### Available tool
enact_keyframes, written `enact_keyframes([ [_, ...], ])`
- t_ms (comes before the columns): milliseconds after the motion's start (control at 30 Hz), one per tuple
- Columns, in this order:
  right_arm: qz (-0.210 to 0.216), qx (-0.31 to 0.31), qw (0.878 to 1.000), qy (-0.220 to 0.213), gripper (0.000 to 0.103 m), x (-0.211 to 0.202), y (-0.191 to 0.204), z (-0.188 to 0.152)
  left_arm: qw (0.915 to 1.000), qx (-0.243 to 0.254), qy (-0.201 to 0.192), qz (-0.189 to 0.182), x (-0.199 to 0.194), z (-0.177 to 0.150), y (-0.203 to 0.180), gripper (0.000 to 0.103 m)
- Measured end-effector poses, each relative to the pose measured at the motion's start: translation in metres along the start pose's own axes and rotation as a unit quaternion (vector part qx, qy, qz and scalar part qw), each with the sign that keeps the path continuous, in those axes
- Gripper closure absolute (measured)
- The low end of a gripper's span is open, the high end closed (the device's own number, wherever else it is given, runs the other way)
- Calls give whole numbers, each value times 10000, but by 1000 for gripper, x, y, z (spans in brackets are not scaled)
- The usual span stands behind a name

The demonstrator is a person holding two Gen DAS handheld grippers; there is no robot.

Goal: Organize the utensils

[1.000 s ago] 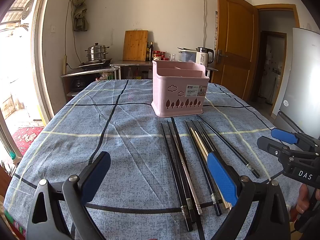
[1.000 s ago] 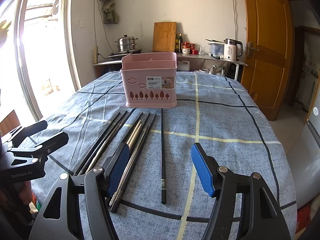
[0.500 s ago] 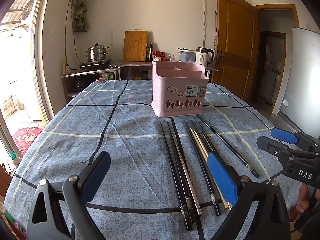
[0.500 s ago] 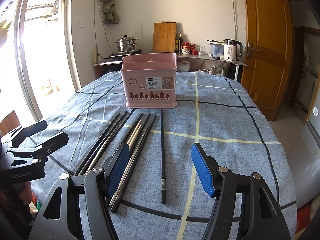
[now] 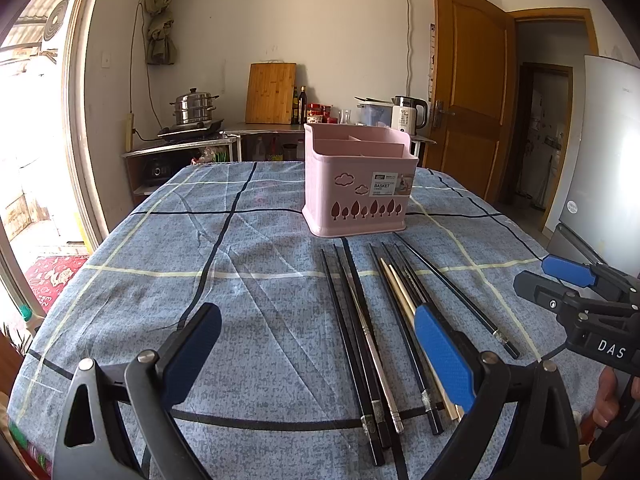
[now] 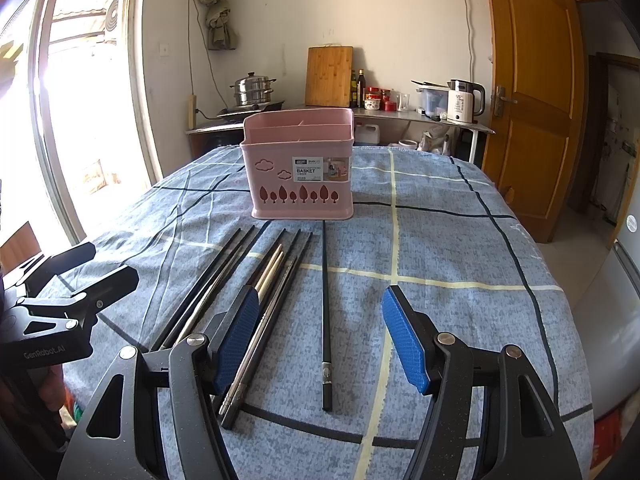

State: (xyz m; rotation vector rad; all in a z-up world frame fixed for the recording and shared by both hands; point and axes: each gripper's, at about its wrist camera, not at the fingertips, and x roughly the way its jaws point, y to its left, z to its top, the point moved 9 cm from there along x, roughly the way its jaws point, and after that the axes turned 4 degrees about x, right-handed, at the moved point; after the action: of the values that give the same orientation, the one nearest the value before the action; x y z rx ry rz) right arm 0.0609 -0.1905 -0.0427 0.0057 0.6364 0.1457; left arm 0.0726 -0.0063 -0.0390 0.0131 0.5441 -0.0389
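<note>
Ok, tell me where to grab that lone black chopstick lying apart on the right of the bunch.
Grip the lone black chopstick near its thick banded end, coming straight down with the open right gripper, pads on either long side. It lies flat on the tablecloth, clear of the other chopsticks, pointing toward the pink basket.

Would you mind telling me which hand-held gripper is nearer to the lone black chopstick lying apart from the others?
Right. The right hand-held gripper straddles the lone black chopstick; the left hand-held gripper sits beyond the other chopsticks.
</note>
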Motion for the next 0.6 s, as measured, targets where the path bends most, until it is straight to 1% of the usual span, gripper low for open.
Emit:
enact_keyframes([
  [300,4,-45,10000,-13,38,9,1,5,10000,17,-57,26,12,9,4,4],
  [400,3,-69,10000,-6,38,14,1,7,10000,-23,-44,-15,19,11,6,4],
  [533,0,-115,9999,25,38,25,1,12,10000,-18,60,-26,34,13,10,4],
  [600,1,-130,9999,75,41,31,1,14,9998,11,181,-22,44,13,11,4],
])
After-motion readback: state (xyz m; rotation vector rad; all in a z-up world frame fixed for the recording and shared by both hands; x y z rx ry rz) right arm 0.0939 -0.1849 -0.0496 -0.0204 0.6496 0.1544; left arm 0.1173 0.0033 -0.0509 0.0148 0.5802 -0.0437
